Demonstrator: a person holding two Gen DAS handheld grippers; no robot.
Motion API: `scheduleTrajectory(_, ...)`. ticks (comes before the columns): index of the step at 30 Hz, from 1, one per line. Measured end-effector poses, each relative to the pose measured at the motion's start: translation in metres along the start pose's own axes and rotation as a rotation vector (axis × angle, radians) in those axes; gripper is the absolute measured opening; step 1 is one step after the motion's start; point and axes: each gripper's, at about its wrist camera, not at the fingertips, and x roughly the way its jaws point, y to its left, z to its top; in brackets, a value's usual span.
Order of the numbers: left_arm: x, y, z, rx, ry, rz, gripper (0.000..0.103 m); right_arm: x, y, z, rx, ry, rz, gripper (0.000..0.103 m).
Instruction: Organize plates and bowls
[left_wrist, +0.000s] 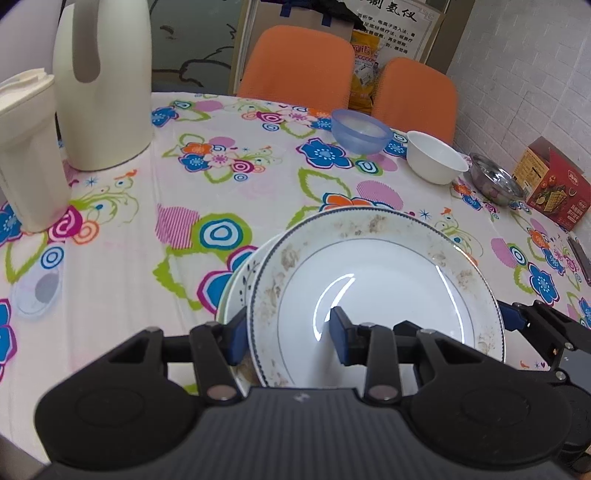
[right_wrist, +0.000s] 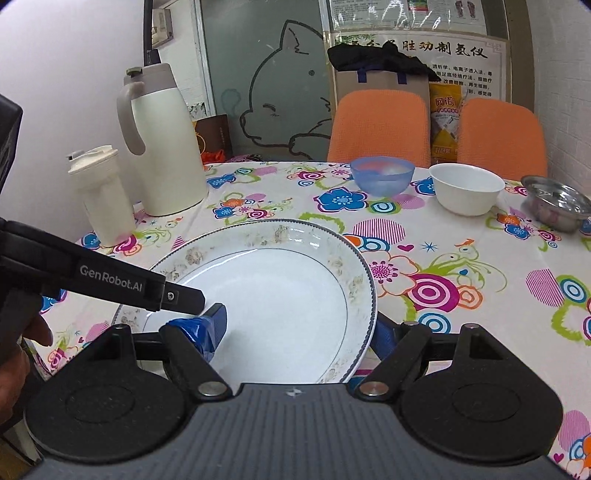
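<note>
A white plate with a blue rim and brown flower print (left_wrist: 373, 266) lies on top of another plate with black leaf print (left_wrist: 242, 280). My left gripper (left_wrist: 288, 334) is open, its jaws straddling the top plate's left rim. My right gripper (right_wrist: 299, 332) is open too, its jaws either side of the same plate's (right_wrist: 280, 280) right rim; its left pad (right_wrist: 218, 325) is inside the plate. The left gripper's finger (right_wrist: 110, 282) reaches into the plate from the left. A blue plastic bowl (left_wrist: 360, 131), a white bowl (left_wrist: 436, 157) and a steel bowl (left_wrist: 496, 182) stand at the far right.
A white thermos jug (right_wrist: 162, 147) and a white lidded cup (right_wrist: 101, 195) stand at the far left of the flowered tablecloth (left_wrist: 229, 184). A red box (left_wrist: 554, 188) sits at the right edge. Two orange chairs (right_wrist: 380, 125) stand behind the table.
</note>
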Motion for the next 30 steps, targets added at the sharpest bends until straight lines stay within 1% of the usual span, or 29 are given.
scheduleTrajectory(3, -0.001, 0.004, -0.002, -0.013, -0.022, -0.026, 0.037, 0.006, -0.001, -0.005, 0.011, 0.016, -0.006, 0.067)
scheduleTrajectory(5, -0.002, 0.009, -0.003, -0.025, -0.031, -0.048, 0.037, 0.010, -0.005, -0.008, 0.026, 0.021, 0.012, 0.067)
scheduleTrajectory(7, -0.004, 0.012, -0.003, -0.040, -0.040, -0.065, 0.042, 0.010, -0.006, -0.008, 0.035, 0.015, 0.021, 0.067)
scheduleTrajectory(8, -0.005, 0.014, -0.003, -0.048, -0.043, -0.075, 0.051, 0.011, -0.006, -0.008, 0.030, 0.016, 0.021, 0.067)
scheduleTrajectory(9, -0.008, 0.017, -0.002, -0.062, -0.050, -0.088, 0.065, 0.011, -0.005, -0.007, 0.022, 0.011, 0.021, 0.067)
scheduleTrajectory(10, -0.012, 0.020, -0.002, -0.075, -0.064, -0.106, 0.068, 0.010, -0.006, -0.007, 0.017, 0.006, 0.023, 0.066)
scheduleTrajectory(12, -0.018, 0.021, 0.001, -0.078, -0.078, -0.108, 0.071, 0.009, -0.008, -0.006, 0.025, -0.004, 0.024, 0.065)
scheduleTrajectory(15, -0.027, 0.016, 0.005, -0.018, -0.107, -0.034, 0.072, 0.004, -0.018, -0.004, 0.059, -0.025, 0.015, 0.065)
scheduleTrajectory(16, -0.030, 0.016, 0.006, -0.004, -0.115, -0.023, 0.072, 0.004, -0.021, -0.003, 0.067, -0.029, 0.012, 0.065)
scheduleTrajectory(21, -0.046, 0.009, 0.013, 0.030, -0.176, 0.003, 0.075, 0.001, -0.036, -0.002, 0.121, -0.027, 0.016, 0.066)
scheduleTrajectory(26, -0.034, -0.013, 0.023, 0.072, -0.160, -0.011, 0.076, -0.001, -0.064, 0.005, 0.221, -0.002, 0.030, 0.066)
scheduleTrajectory(28, -0.025, -0.024, 0.027, 0.094, -0.150, -0.014, 0.076, -0.004, -0.079, 0.012, 0.268, 0.014, 0.004, 0.066)
scheduleTrajectory(30, -0.015, -0.037, 0.031, 0.120, -0.136, -0.021, 0.078, -0.006, -0.097, 0.021, 0.330, 0.070, -0.074, 0.066)
